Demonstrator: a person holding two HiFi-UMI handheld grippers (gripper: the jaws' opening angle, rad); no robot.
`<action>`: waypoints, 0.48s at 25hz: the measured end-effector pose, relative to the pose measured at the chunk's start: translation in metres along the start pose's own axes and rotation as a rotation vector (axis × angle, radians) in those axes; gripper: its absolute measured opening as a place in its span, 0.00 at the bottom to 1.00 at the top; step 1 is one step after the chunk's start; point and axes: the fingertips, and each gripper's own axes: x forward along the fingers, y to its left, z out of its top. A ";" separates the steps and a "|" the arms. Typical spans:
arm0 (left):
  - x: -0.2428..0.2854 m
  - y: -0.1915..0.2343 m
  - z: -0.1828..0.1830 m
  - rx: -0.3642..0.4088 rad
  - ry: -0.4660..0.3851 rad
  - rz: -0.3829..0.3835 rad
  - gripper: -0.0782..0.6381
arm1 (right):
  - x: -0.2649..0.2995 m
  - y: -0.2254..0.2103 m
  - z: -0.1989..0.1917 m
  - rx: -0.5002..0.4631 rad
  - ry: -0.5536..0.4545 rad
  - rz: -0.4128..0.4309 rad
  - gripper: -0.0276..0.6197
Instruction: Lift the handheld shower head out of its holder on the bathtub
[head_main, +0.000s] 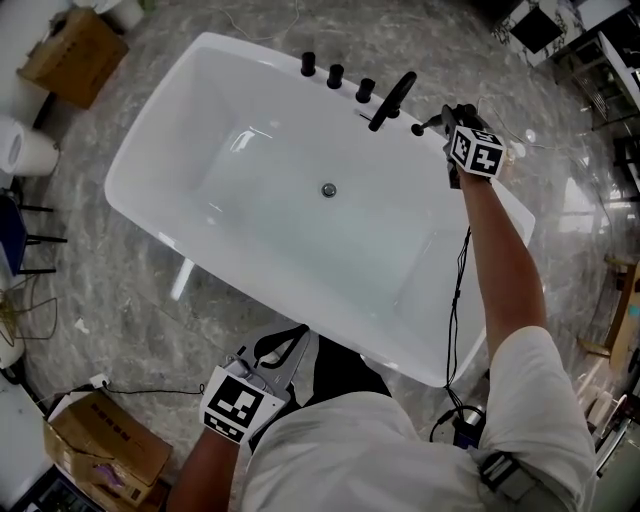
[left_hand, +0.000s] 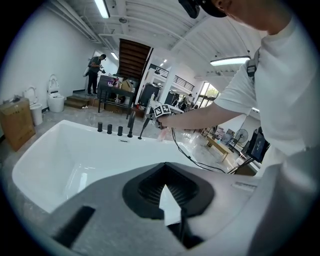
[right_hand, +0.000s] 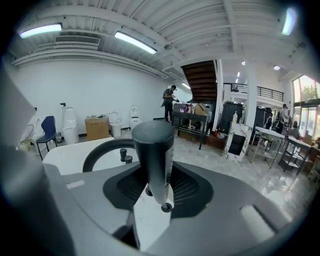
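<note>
Right gripper (head_main: 452, 125) fingers clamped on shower head (right_hand: 153, 150), handle upright, at bathtub (head_main: 160, 130) rim beside faucet (head_main: 392, 100). Lower end looks free; holder not discernible. Lift straight up, no twist. Left gripper (head_main: 290, 350) fingers together, empty.

— What does everything stand on?
— A glossy grey marbled floor (head_main: 140, 300). A white bathtub (head_main: 150, 135) stands on it, set at a slant.
— Anything else down there?
— A cardboard box (head_main: 75, 55) lies beyond the tub's far left corner. A second box (head_main: 105, 450) sits at the lower left, with a black cable (head_main: 150, 391) just beside it. Thin black legs (head_main: 30, 240) of some furniture show at the left edge.
— And on the tub?
— Three black knobs (head_main: 335, 75) stand in a row on the far rim, with a black spout (head_main: 392, 102) beside them.
</note>
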 end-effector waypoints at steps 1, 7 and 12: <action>-0.003 -0.002 0.000 0.000 -0.002 -0.004 0.12 | -0.005 0.002 0.004 -0.004 -0.006 0.002 0.27; -0.023 -0.010 -0.007 0.012 -0.014 -0.025 0.12 | -0.042 0.014 0.026 -0.034 -0.042 0.003 0.27; -0.041 -0.015 -0.013 0.030 -0.015 -0.032 0.12 | -0.073 0.025 0.045 -0.043 -0.074 0.003 0.27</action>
